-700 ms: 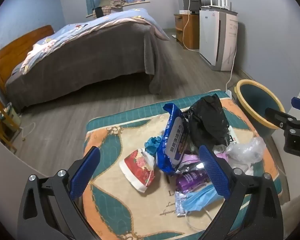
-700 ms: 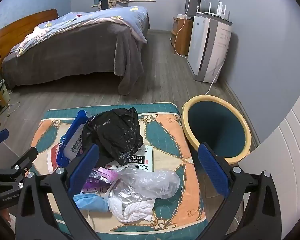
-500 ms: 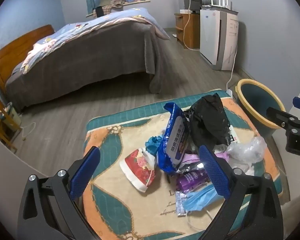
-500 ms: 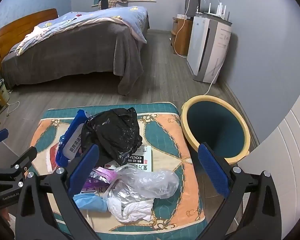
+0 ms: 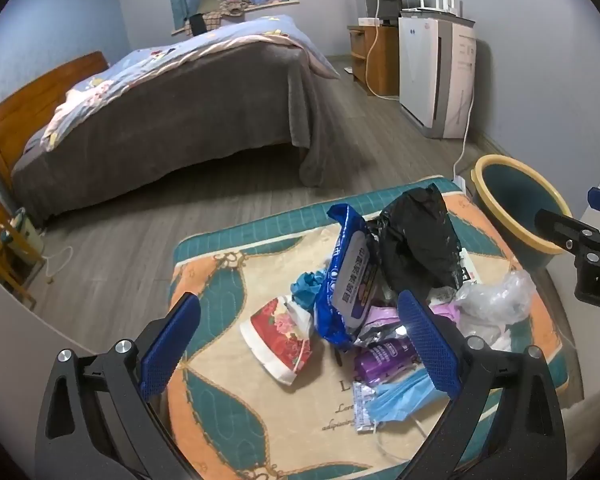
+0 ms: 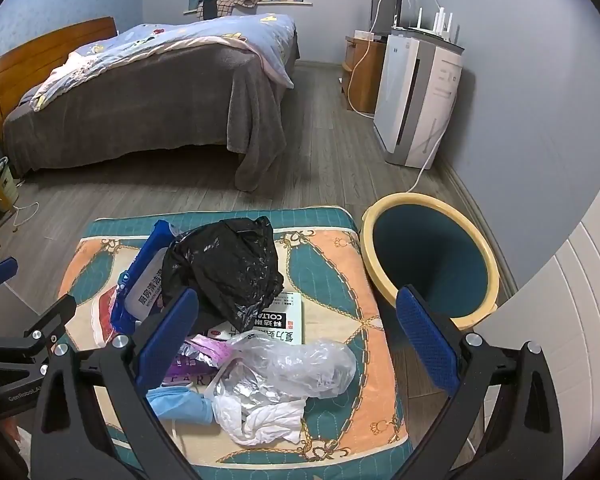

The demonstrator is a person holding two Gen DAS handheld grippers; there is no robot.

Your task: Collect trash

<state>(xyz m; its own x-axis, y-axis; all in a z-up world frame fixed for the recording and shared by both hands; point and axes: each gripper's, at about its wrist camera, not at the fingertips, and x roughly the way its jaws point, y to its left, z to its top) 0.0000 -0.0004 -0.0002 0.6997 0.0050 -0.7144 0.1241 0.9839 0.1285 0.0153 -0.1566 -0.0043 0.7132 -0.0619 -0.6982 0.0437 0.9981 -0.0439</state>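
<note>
While both the left gripper (image 5: 300,346) and the right gripper (image 6: 298,336) hover with jaws wide apart and empty, the trash pile (image 6: 236,320) lies on the mat (image 6: 332,276), just beside the bin (image 6: 432,264).

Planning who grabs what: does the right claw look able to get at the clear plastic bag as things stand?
Probably yes. The right claw hangs open above the clear plastic bag, which lies on top of the pile at the mat's near edge, nothing covering it.
</note>
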